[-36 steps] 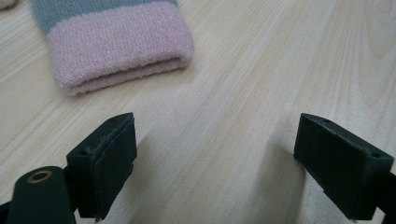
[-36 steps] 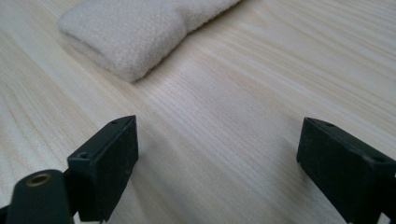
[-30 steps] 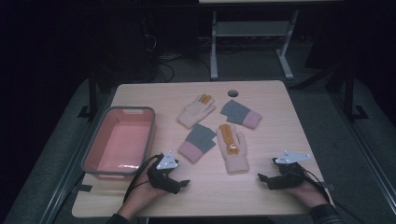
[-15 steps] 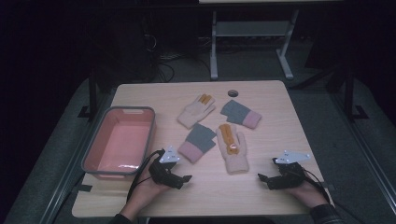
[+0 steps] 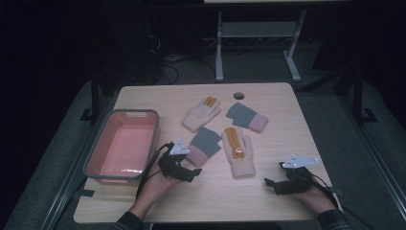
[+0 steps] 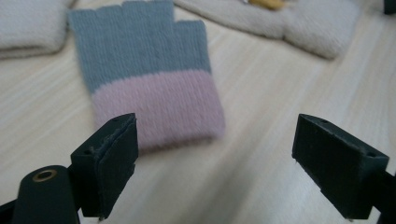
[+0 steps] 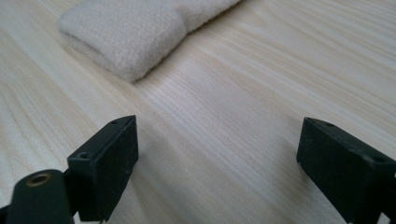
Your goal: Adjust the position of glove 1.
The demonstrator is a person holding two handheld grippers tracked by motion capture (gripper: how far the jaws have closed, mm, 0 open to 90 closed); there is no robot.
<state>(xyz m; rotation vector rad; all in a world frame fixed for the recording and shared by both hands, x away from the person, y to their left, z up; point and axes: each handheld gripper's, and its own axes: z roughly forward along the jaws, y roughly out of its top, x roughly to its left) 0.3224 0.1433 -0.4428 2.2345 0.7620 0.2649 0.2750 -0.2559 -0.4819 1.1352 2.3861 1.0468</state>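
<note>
Several gloves lie on the wooden table. A grey-and-pink fingerless glove sits just ahead of my left gripper, which is open and empty. A cream glove with orange fingers lies mid-table; its cuff shows ahead of my right gripper, also open and empty. A second cream glove and a second grey-and-pink glove lie farther back.
A pink bin with a grey rim stands at the table's left side, beside my left hand. A small dark round disc sits near the far edge. Metal stand legs rise beyond the table on the dark floor.
My left gripper has crept slightly forward and right toward the near grey-and-pink glove. The right gripper has stayed put.
</note>
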